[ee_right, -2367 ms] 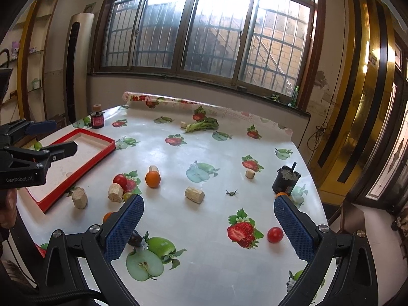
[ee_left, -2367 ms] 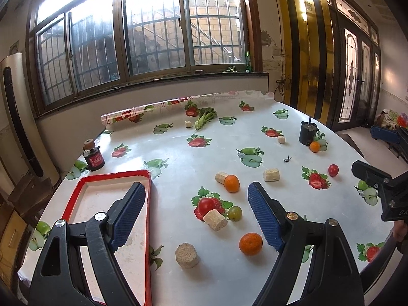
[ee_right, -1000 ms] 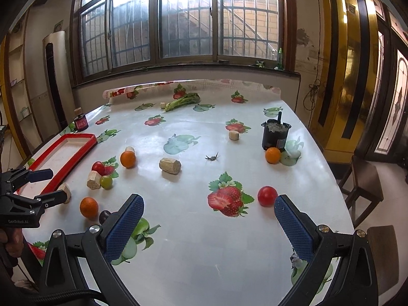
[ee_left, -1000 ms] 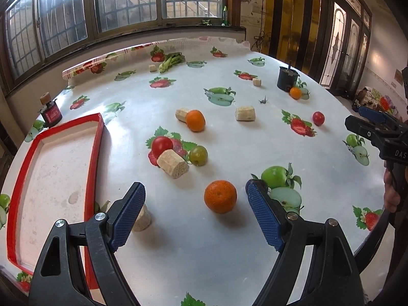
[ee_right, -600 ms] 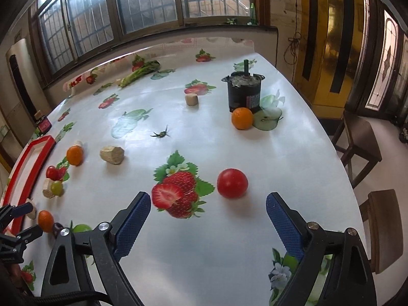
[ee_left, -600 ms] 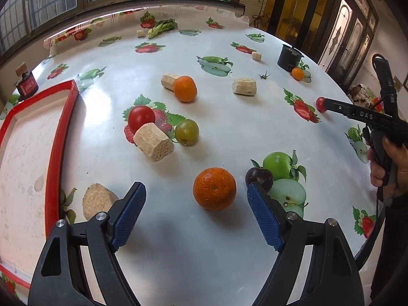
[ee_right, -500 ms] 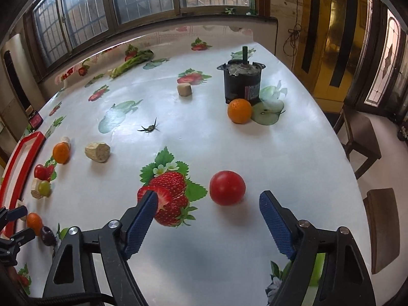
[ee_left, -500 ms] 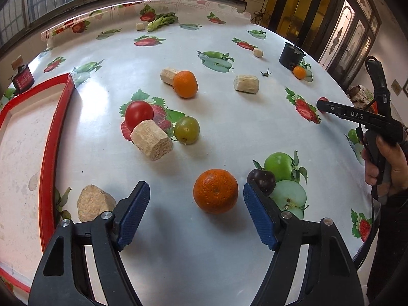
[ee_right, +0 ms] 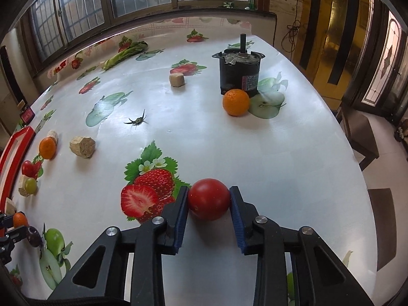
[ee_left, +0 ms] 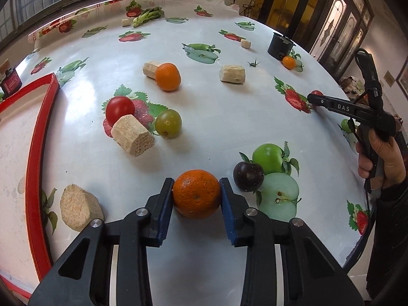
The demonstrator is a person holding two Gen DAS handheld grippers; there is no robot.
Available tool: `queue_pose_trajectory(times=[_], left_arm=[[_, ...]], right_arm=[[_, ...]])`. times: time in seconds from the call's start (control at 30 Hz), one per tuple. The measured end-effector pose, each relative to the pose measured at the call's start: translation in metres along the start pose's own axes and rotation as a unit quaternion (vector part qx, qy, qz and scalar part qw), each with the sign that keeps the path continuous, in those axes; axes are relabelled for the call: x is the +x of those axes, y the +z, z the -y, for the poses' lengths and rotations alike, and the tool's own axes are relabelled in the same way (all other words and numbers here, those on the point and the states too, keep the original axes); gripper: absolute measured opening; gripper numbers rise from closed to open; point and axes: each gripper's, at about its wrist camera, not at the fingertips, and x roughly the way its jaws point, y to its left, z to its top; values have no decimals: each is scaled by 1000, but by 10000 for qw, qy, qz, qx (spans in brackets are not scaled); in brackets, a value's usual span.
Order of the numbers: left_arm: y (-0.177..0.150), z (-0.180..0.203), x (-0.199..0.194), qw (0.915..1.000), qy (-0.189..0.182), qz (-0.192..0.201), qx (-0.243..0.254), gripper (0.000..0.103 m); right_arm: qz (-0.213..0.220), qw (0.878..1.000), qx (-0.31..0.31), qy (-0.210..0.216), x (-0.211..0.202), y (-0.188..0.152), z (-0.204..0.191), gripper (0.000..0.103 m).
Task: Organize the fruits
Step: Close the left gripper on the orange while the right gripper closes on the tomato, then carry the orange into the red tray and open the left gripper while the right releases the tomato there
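Observation:
My left gripper (ee_left: 196,197) is shut on an orange (ee_left: 195,196) that rests on the table near the front edge. My right gripper (ee_right: 209,200) is shut on a red tomato (ee_right: 209,198) beside a printed strawberry. Loose fruit lies further off in the left wrist view: a dark plum (ee_left: 248,176), a green grape-like fruit (ee_left: 168,123), a red tomato (ee_left: 119,107) and a second orange (ee_left: 167,76). A third orange (ee_right: 235,102) sits by a black motor can (ee_right: 239,72). A red tray (ee_left: 38,137) lies at the left.
Several tan cork-like blocks (ee_left: 132,138) lie among the fruit. A leafy green vegetable (ee_right: 125,54) lies at the far edge. A small black spider-like item (ee_right: 137,120) sits mid-table. The table's right edge drops to chairs (ee_right: 362,137).
Both grippers have moved down and forward to the table and closed: the left on the near orange, the right on the red tomato. Both were open before.

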Motion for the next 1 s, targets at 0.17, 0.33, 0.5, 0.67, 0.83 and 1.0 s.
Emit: queue_pose_trajectory(times=[0.17, 0.33, 0.5, 0.67, 0.83, 1.0], left_arm=[[-3, -3, -11, 9999, -78, 107, -62, 32], [-3, -11, -26, 9994, -85, 288, -171, 32], [-6, -22, -37, 9986, -68, 413, -318, 32], [-10, -35, -50, 9974, -25, 540, -470, 32], [-15, -51, -61, 9957, 70, 640, -668, 32], [-21, -64, -73, 9936, 195, 755, -822, 32]], right_arm=[[98, 9993, 21, 363, -16, -7, -15, 32], [191, 9973, -193, 689, -33, -9, -45, 32], [235, 9937, -429, 1008, -43, -9, -78, 32], [214, 9892, -664, 1286, -48, -11, -108, 32], [238, 9845, -846, 1517, -54, -12, -133, 32], [233, 9796, -1024, 1715, -59, -13, -158, 32]])
